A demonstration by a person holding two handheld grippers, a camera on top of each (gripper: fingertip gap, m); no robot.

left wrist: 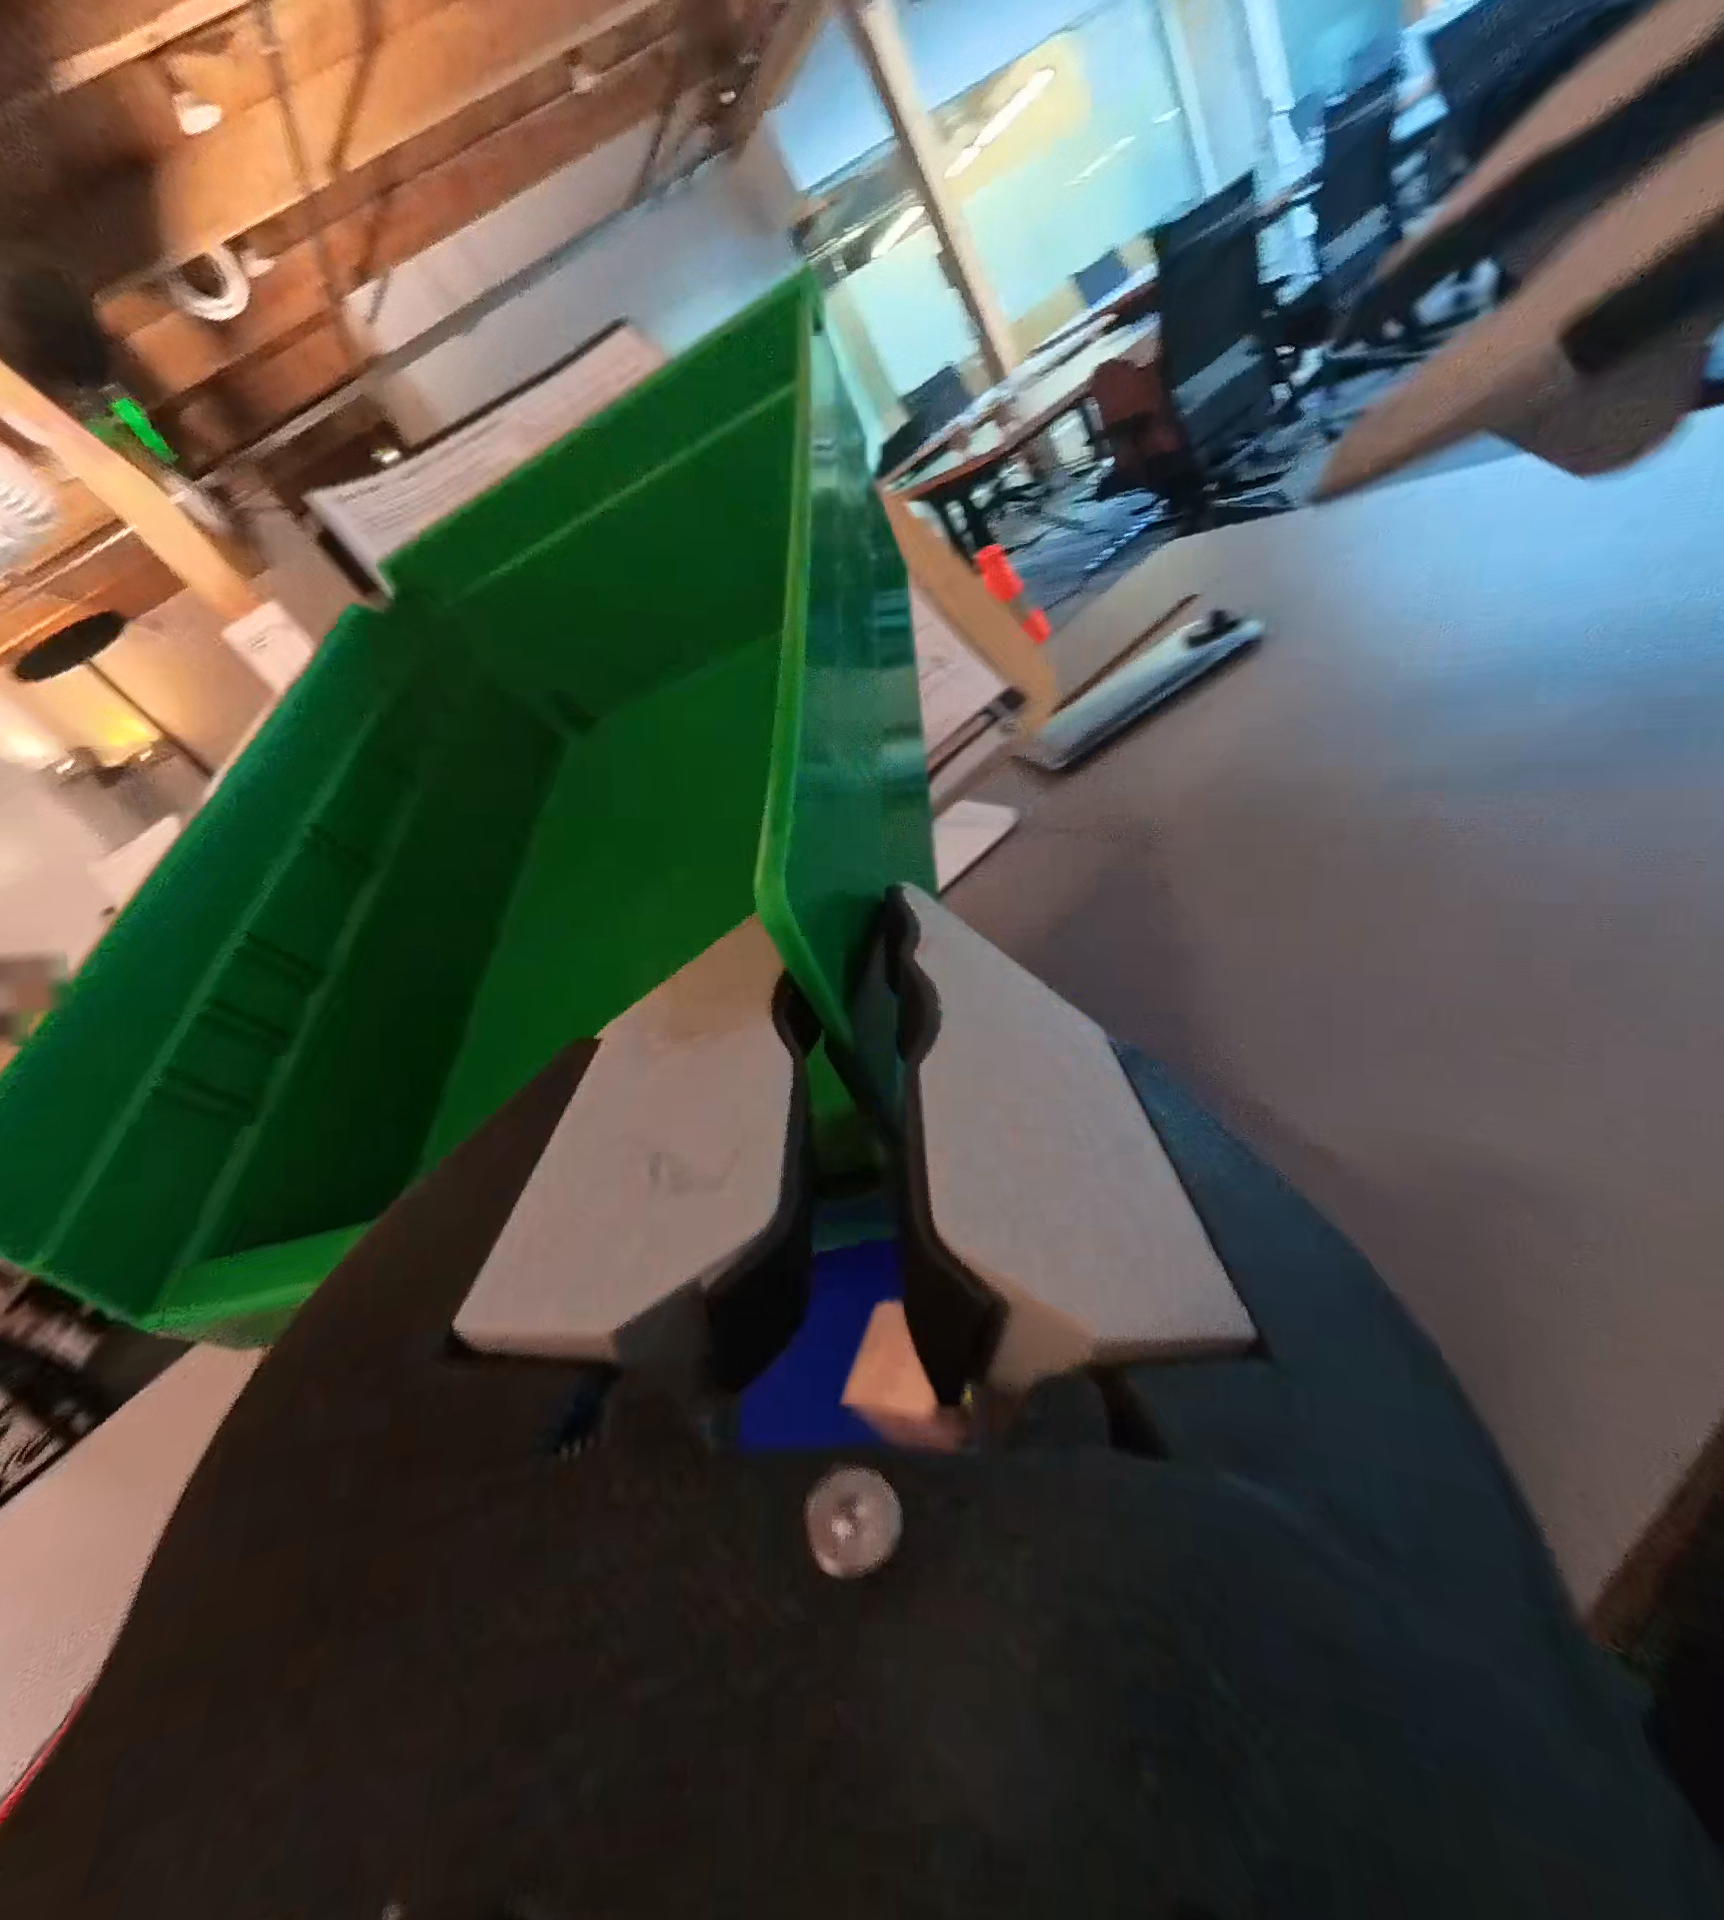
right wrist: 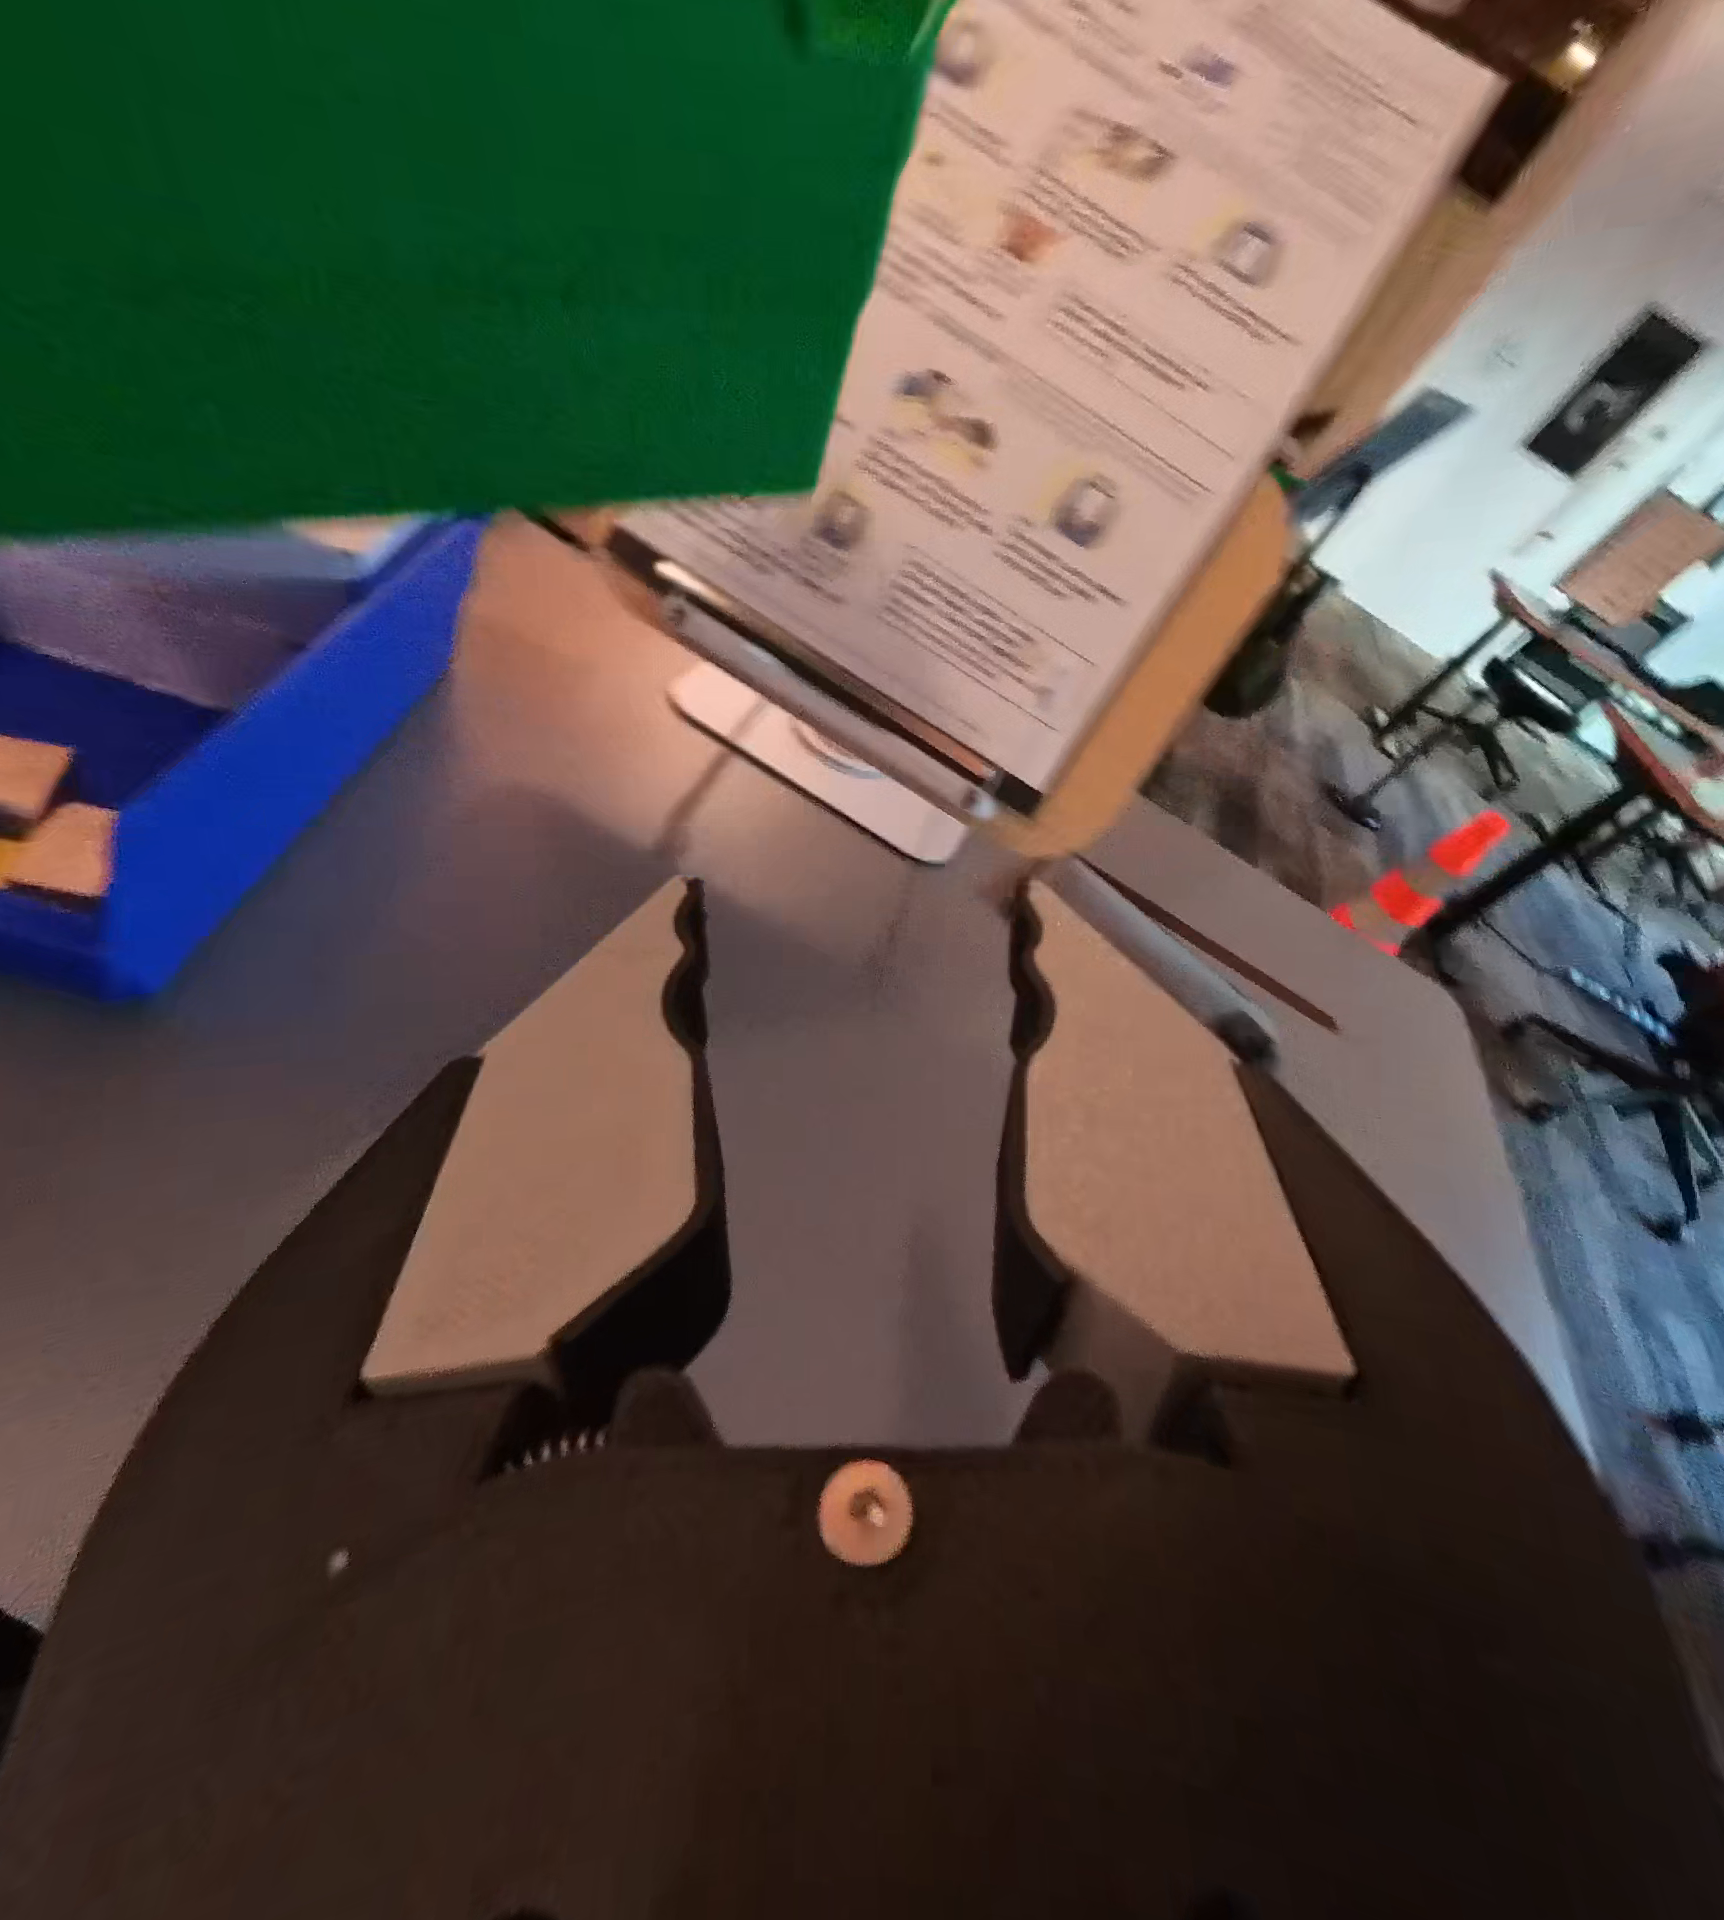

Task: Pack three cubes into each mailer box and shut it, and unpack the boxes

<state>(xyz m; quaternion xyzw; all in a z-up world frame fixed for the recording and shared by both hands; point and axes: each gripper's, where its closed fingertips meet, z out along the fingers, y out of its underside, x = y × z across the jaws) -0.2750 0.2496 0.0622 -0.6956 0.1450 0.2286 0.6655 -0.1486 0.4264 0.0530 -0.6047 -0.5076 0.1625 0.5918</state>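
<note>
Green mailer box [left wrist: 567, 831] open, tilted, empty

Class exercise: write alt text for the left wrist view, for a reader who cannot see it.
The left tongs are shut on one wall of an open, empty green box, holding it tilted in the air above a grey table. An office with desks and chairs blurs behind.
</note>
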